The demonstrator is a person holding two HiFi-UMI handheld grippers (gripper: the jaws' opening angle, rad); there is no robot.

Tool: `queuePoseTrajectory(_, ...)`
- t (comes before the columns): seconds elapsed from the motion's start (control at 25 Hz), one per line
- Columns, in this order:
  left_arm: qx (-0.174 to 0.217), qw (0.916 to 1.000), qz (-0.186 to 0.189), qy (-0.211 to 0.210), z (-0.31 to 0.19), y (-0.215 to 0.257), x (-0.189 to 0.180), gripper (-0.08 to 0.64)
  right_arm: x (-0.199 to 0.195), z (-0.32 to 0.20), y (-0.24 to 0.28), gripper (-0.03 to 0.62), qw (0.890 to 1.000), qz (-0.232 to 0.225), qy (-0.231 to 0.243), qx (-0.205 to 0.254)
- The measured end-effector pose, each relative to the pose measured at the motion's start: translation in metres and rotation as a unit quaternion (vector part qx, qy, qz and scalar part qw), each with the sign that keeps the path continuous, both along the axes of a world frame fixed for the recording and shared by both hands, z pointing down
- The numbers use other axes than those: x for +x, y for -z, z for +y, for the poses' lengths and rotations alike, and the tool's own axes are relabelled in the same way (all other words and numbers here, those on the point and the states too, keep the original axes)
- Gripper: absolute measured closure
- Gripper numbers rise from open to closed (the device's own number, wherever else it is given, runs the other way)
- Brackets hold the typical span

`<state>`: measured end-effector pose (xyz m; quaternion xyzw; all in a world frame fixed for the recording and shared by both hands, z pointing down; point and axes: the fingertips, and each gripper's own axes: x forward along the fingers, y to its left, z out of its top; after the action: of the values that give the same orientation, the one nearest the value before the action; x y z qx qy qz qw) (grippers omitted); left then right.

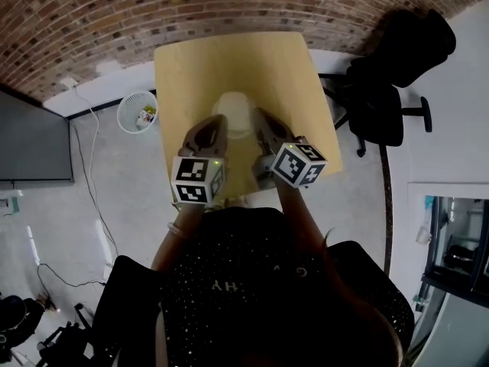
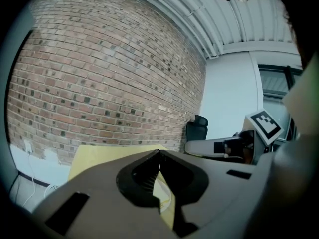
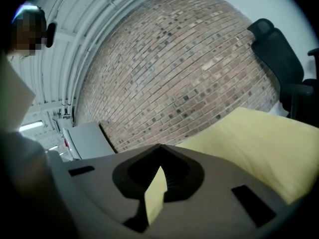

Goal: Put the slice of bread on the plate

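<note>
A pale round plate lies on the yellow table, seen from the head view. A slightly tan patch sits in its middle; I cannot tell whether that is the slice of bread. My left gripper hovers over the plate's left edge and my right gripper over its right edge. In the left gripper view the left gripper has its jaw tips meeting, with nothing held. The right gripper is likewise shut and empty in its own view. Both point nearly level toward the brick wall.
A white wastebasket stands on the floor left of the table. A black office chair stands at the right. A dark screen is at far left. The brick wall runs behind the table.
</note>
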<state>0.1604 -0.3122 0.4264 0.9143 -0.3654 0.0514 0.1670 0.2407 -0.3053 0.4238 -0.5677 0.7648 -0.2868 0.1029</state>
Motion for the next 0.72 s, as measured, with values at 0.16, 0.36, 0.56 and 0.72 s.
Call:
queuePoseTrajectory(0.16,0.013,0.9999,-0.006,0.002,0.005,0.006,0.001,0.551,-0.003,0.008,0.005,0.580,1.000,0.019,0.004,0.005)
queuePoseTrajectory(0.36,0.021,0.9997,-0.011,0.001,0.010,0.007,0.004,0.551,0.003,0.015,0.009,0.580,0.999,0.041,-0.003,0.016)
queuePoseTrajectory(0.56,0.026,0.9996,-0.015,0.000,0.013,0.008,0.008,0.551,0.008,0.018,0.016,0.580,0.999,0.046,-0.007,0.028)
queuePoseTrajectory(0.72,0.025,0.9996,-0.016,-0.001,0.011,0.007,0.009,0.551,0.008,0.017,0.015,0.581,0.998,0.050,-0.004,0.028)
